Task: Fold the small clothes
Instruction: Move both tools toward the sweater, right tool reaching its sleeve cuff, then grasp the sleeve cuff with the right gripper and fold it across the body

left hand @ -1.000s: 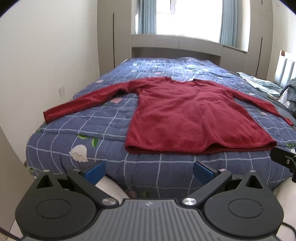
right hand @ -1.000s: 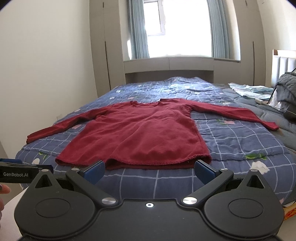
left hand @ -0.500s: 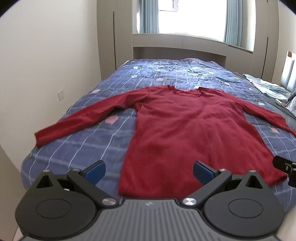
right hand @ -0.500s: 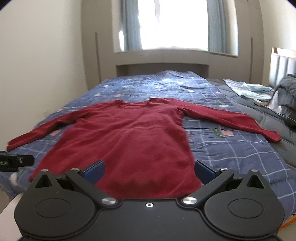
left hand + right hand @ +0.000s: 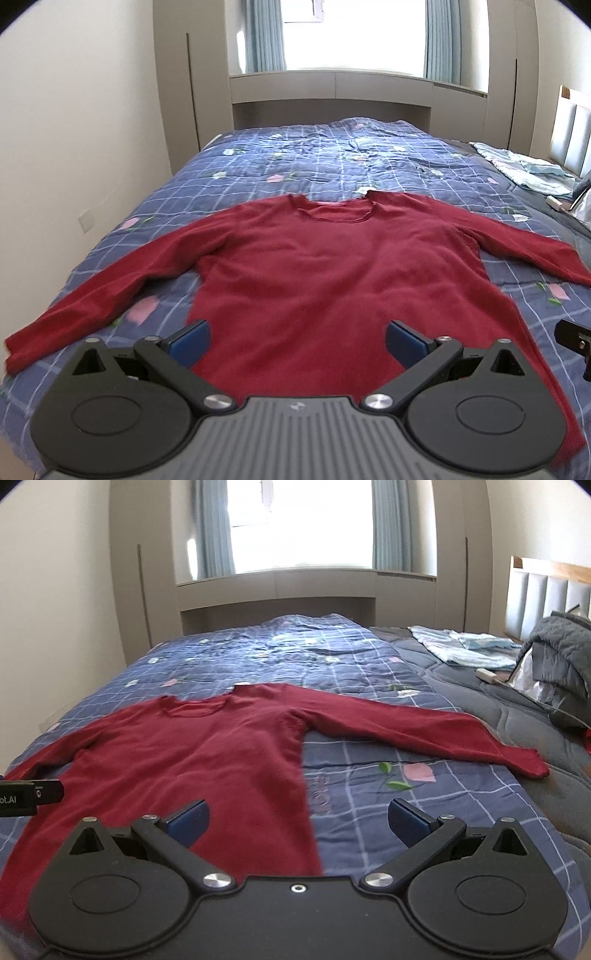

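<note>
While hovering over the red shirt, both claws (left, right) gape wide, empty.

The left gripper is held level and pointing forward, its two blue-padded fingers spread wide with nothing between them. The right gripper has the same pose, fingers wide apart and holding nothing. The two are side by side: the tip of the right one shows at the right edge of the left wrist view, and the left one's tip at the left edge of the right wrist view.
</note>
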Demonstrator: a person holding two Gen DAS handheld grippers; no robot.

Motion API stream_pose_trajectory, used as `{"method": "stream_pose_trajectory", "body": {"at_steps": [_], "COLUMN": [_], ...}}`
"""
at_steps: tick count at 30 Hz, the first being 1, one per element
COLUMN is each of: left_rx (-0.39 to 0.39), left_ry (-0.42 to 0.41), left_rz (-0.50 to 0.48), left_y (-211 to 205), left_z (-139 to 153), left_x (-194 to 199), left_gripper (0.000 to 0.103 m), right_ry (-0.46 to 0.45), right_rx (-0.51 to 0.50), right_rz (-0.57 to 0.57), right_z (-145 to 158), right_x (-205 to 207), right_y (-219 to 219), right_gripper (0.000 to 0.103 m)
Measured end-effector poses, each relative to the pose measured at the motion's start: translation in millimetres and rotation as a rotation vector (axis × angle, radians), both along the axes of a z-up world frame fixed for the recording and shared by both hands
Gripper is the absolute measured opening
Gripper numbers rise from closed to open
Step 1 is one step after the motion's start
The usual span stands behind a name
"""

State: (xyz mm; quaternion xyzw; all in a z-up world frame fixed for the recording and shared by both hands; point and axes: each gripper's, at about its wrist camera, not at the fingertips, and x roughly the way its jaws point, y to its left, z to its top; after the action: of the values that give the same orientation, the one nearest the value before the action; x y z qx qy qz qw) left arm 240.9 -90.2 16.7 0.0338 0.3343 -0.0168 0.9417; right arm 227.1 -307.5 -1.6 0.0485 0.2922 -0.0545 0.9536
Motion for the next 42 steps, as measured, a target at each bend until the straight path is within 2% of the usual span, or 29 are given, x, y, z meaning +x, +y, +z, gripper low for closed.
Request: {"method": "stream_pose_trajectory", "body": {"at_steps": [4,9,13,16,22,27,30,34,36,39,41,42], "left_rx": [0.018,0.028,0.029,0.018,-0.003,0.017,0.021,-0.009,-0.022,-0.043,-0.056,-0.063], "left_ry": [0.001,-0.036,-0.056,-0.07,-0.049,-0.011,0.004,0.017,0.031,0.044,0.048,0.051], "left_rz": [-0.025,-0.061,-0.075,-0.079,-0.095,-0.116,-0.12,-0.115,-0.111,-0.108,-0.107,-0.106], "left_y": [-26.0,-61.9,-89.6,-108.7,-139.2,-152.4,-154.2,-149.1,-146.7,-144.0,-142.3,-141.3], "left_z": [-7.2,-12.7,-19.7,-31.0,-65.7,-89.8,-95.2,-98.1,-100.8,-103.1,-104.2,-104.7], "left_x": [40.4,90.1,127.7,155.9,195.9,203.6,203.9,204.1,206.1,208.0,208.3,209.0], "left_gripper": [0.103,0.103,0.103,0.103,0.103,0.103,0.103,0.103,0.103,0.103,0.103,0.103], "right_ry": [0.01,0.007,-0.034,-0.092,-0.108,-0.077,-0.07,-0.118,-0.15,-0.189,-0.202,-0.202], "right_rx": [0.006,-0.02,-0.018,0.053,0.196,0.299,0.408,0.547,0.592,0.635,0.645,0.643], "right_rz": [-0.036,-0.082,-0.149,-0.237,-0.457,-0.588,-0.637,-0.697,-0.733,-0.81,-0.86,-0.885], "right_z": [-11.4,-25.8,-35.0,-42.4,-60.1,-73.0,-82.9,-96.6,-100.3,-104.5,-107.2,-108.3], "right_x": [29.5,63.0,80.3,83.9,79.8,76.8,77.8,78.3,77.6,74.6,73.9,74.0], "right_y": [-26.0,-56.1,-87.4,-124.9,-206.0,-259.5,-285.6,-308.8,-314.8,-320.5,-323.2,-324.0], "right_gripper": [0.103,0.103,0.103,0.103,0.103,0.103,0.103,0.102,0.1,0.091,0.074,0.069]}}
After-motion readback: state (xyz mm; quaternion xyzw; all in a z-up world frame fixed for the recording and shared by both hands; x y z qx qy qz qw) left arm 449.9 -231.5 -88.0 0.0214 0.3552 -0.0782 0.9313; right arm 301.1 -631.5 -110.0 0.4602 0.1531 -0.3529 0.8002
